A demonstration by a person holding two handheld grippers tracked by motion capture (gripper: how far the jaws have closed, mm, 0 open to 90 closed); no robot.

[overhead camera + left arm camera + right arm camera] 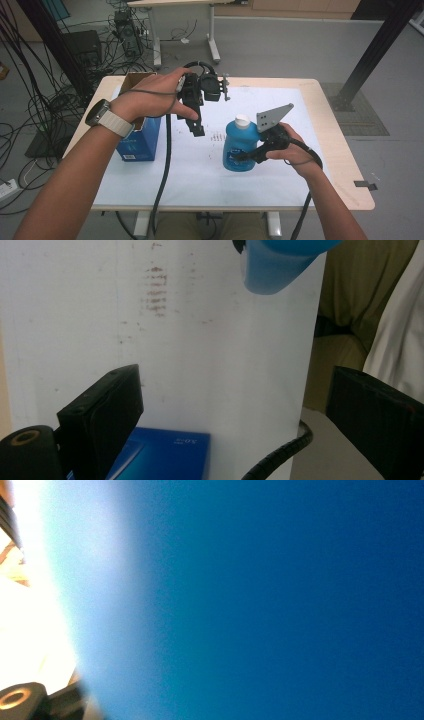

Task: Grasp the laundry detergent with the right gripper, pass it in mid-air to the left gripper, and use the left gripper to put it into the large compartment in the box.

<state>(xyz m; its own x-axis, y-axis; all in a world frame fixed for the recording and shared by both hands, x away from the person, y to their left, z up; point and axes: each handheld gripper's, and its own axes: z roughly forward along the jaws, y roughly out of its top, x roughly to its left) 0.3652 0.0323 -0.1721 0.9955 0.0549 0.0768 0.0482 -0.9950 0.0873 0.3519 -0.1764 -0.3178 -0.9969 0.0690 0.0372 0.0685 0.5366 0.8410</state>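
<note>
Gripping the blue bottle (239,147) around its body, the right gripper (246,156) holds it upright, just right of the middle of the white sheet (200,170), its jaws clamped on the plastic. Left of the bottle and apart from it, the left gripper (197,131) hangs with jaws spread wide and nothing between them, and the blue box (142,142) stands farther left at the sheet's edge.

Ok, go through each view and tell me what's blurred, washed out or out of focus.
High view: evenly lit and sharp; the blue bottle and right gripper read clearly. Left gripper view: the white sheet is fairly sharp, while the bottle's base at the top edge and the near jaws are soft. Right gripper view: the bottle sits too close, a smooth blue blur, with overexposed white glare at the left edge.
</note>
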